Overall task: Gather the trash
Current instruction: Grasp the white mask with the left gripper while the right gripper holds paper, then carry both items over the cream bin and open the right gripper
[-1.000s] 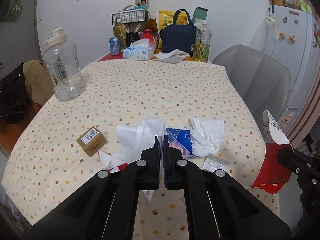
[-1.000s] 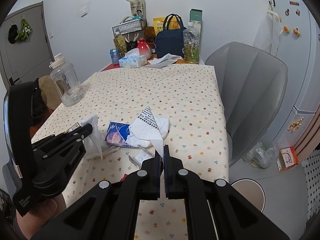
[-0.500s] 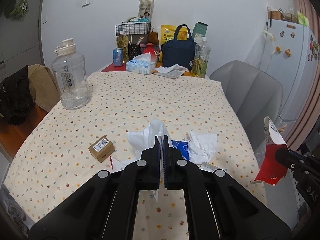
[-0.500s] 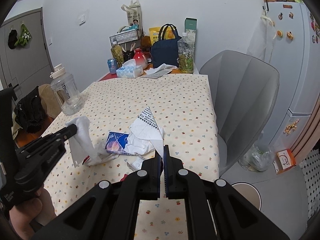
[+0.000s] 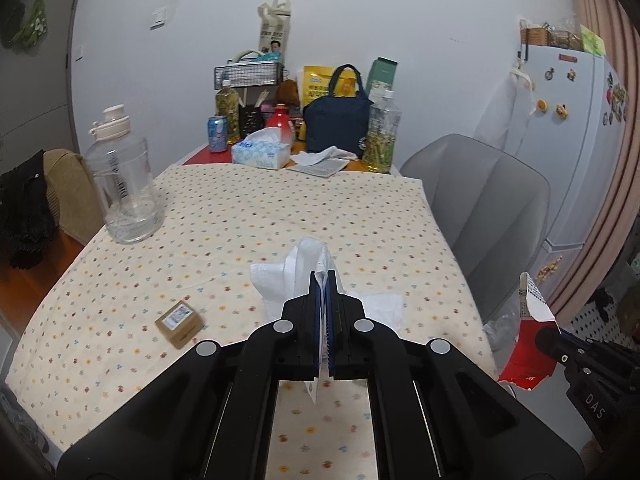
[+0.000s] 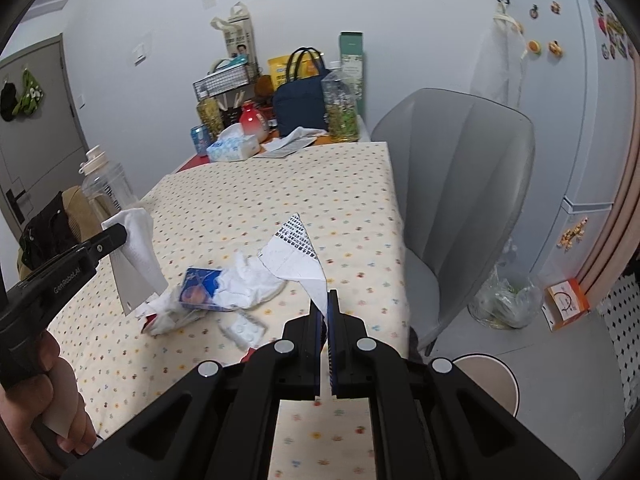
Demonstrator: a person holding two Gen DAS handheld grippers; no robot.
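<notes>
Pinching limp white tissue [image 5: 298,276] in my left gripper [image 5: 324,280]; right gripper [image 6: 325,300] clamped on torn carton flap [image 6: 296,252] edge — both light, floppy, tear-prone.

The left tool [image 6: 120,236] reads "GenRobot.AI"; the right tool [image 5: 538,336], "DAS".

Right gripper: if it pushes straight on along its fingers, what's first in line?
Beyond the torn carton clamped in the right gripper, probably the bare tablecloth; the crumpled tissue sits slightly left. Depth unclear.
</notes>
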